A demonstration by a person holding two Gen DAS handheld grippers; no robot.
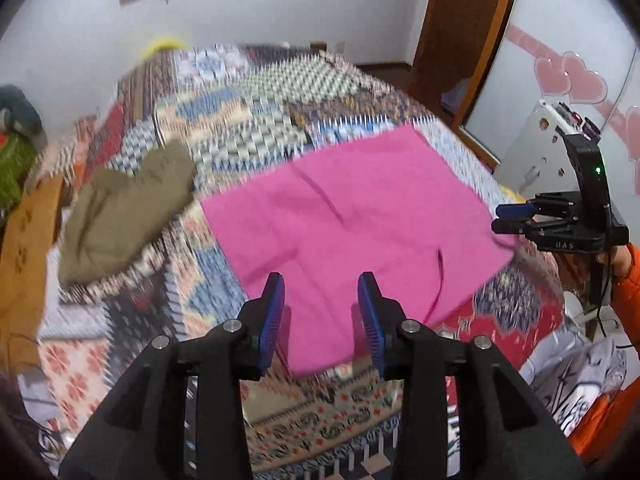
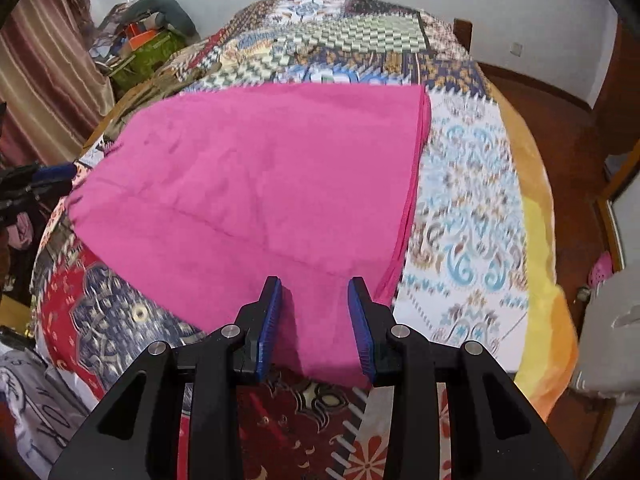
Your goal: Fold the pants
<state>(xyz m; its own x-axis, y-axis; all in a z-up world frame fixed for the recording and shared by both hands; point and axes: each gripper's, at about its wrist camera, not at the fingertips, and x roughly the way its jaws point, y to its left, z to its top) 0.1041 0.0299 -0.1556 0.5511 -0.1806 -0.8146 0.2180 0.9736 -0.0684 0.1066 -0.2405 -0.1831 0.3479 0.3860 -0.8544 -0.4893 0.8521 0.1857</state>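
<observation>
Olive garment (image 1: 124, 216) is seen well to the left of the left hand-held gripper (image 1: 322, 320), crumpled on the bed (image 1: 248, 92); probably set aside, not part of this fold. Pink pants (image 1: 352, 216) are laid flat on the patterned quilt, just ahead of the left hand-held gripper, already doubled into a broad rectangle, judging by the stacked edges in the right wrist view. Left jaws are held apart, nothing between them, hovering over the near pink edge; likely positioned to pick that edge for the next fold. A drawstring loop (image 1: 438, 280) is seen to the right of the left fingers.

Right hand-held gripper (image 2: 316, 320) is also spread wide and empty, with the near edge of the pants (image 2: 256, 184) running under the gap between its fingers. Contact cannot be told. Layered fold edge is to its right, bare quilt beyond. Motion blur present in both views.
</observation>
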